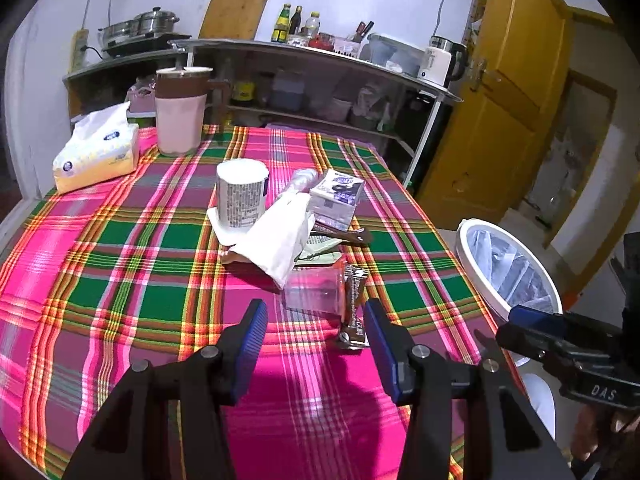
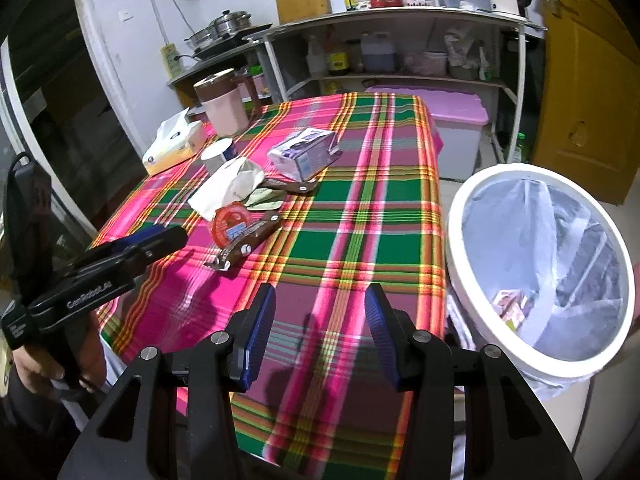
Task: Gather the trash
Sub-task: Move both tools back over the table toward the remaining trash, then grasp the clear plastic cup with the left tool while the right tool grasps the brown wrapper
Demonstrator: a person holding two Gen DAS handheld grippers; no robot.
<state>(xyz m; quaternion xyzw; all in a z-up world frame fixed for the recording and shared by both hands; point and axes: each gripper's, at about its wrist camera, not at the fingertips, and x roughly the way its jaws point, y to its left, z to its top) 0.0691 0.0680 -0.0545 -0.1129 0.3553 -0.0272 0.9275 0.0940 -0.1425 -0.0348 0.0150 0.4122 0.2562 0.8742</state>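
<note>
Trash lies in a pile mid-table: a clear plastic cup on its side [image 1: 314, 290] with a red lid [image 2: 232, 224], a brown snack wrapper [image 1: 354, 308] [image 2: 244, 246], a crumpled white paper bag [image 1: 278, 240] [image 2: 228, 188], a purple-white carton [image 1: 336, 200] [image 2: 306, 154] and a white tub [image 1: 242, 194]. My left gripper [image 1: 316, 320] is open and empty, just short of the cup and wrapper. My right gripper [image 2: 320, 308] is open and empty over the table's near right part. A white bin with a clear liner [image 2: 536, 264] [image 1: 508, 268] stands right of the table, a carton inside.
A tissue box [image 1: 96, 152] and a pink-brown jug [image 1: 180, 112] stand at the table's far left. Kitchen shelves [image 2: 400, 20] and a lidded pink storage box [image 2: 452, 120] lie behind. A yellow door [image 1: 500, 100] is at right.
</note>
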